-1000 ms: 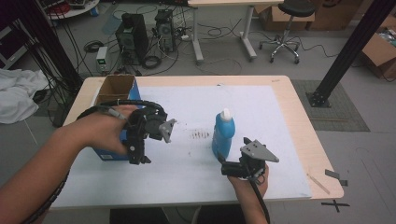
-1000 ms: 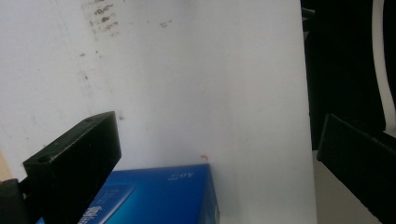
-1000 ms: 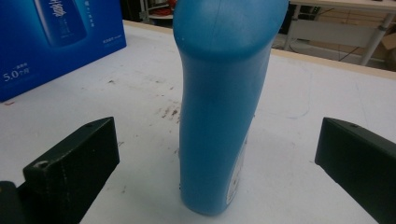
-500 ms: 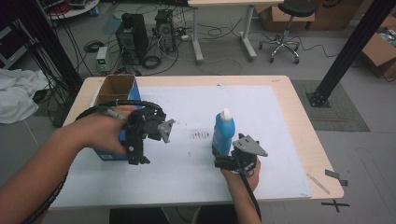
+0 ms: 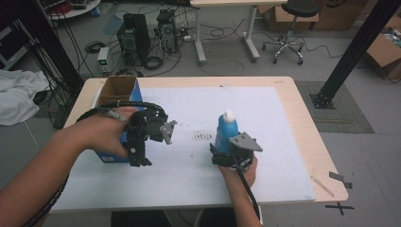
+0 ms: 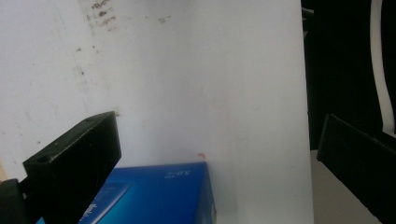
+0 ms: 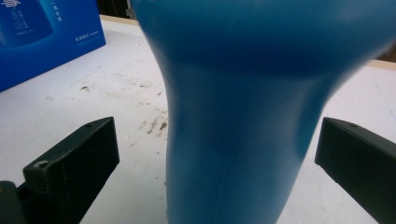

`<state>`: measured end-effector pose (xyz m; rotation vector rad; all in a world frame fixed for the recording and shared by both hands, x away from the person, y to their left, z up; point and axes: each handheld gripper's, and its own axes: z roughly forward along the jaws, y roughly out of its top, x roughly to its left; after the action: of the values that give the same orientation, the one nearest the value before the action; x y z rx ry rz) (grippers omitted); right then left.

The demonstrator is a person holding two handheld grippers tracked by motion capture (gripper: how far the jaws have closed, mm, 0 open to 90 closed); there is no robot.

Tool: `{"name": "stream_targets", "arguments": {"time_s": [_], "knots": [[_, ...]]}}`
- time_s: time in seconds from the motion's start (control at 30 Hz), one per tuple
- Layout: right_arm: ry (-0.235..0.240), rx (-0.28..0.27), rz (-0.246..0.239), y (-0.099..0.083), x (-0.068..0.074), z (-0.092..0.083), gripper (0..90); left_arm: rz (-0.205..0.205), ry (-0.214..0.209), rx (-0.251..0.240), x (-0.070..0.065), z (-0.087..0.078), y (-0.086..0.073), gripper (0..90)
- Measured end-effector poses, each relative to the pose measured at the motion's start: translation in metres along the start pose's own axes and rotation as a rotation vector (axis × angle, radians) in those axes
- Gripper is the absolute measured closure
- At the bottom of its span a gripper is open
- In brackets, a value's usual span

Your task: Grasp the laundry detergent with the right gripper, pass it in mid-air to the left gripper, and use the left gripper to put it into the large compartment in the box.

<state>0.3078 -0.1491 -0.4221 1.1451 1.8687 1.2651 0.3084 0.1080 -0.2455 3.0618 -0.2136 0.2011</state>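
Blue plastic bottle with a white cap [image 5: 226, 131] stands upright near the middle of the white sheet [image 5: 265, 109] that covers the pale wooden counter [image 5: 309, 142]. The right gripper [image 5: 222, 152] sits low on the sheet just behind the bottle on the person's side, with the right hand [image 5: 242, 171] under it. In the right gripper view its two black jaws stand wide apart, one on each side of the bottle's narrowed waist [image 7: 233, 140], with a clear gap between each jaw and the plastic.

A patch of dark smudges [image 5: 202, 137] marks the sheet between the bottle and the left gripper [image 5: 137, 146]. The left hand [image 5: 101, 135] holds that gripper over the near corner of an open blue cardboard box with a brown inside [image 5: 118, 90], which stands at the left edge of the sheet. In the left gripper view the jaws are spread apart and hold nothing; the blue box corner [image 6: 159, 193] lies below and between them, by the left jaw.

On the grey floor beyond the counter stand two dark computer towers [image 5: 135, 33] among loose black cables, a white desk leg frame [image 5: 246, 28], and a black swivel stool on castors [image 5: 288, 28]. A white cloth heap [image 5: 16, 97] lies at the far left. A black slanted metal post [image 5: 352, 52] rises on the right, beside brown cardboard cartons [image 5: 385, 49].
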Motion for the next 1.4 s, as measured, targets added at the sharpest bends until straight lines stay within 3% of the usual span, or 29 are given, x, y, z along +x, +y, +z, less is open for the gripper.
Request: {"name": "stream_targets", "arguments": {"time_s": [0.7, 1.17, 1.4], "knots": [[-0.012, -0.013, 0.017, -0.003, 0.001, 0.01, 0.1, -0.008, 0.0, -0.002, 0.0, 0.001, -0.005, 0.1], [-0.015, -0.025, 0.005, -0.005, 0.002, 0.01, 10.9, -0.013, 0.0, 0.001, -0.001, 0.001, -0.008, 0.1], [0.006, -0.017, 0.001, -0.006, 0.001, 0.011, 16.0, -0.012, 0.0, 0.002, -0.001, 0.002, -0.007, 0.1]]}}
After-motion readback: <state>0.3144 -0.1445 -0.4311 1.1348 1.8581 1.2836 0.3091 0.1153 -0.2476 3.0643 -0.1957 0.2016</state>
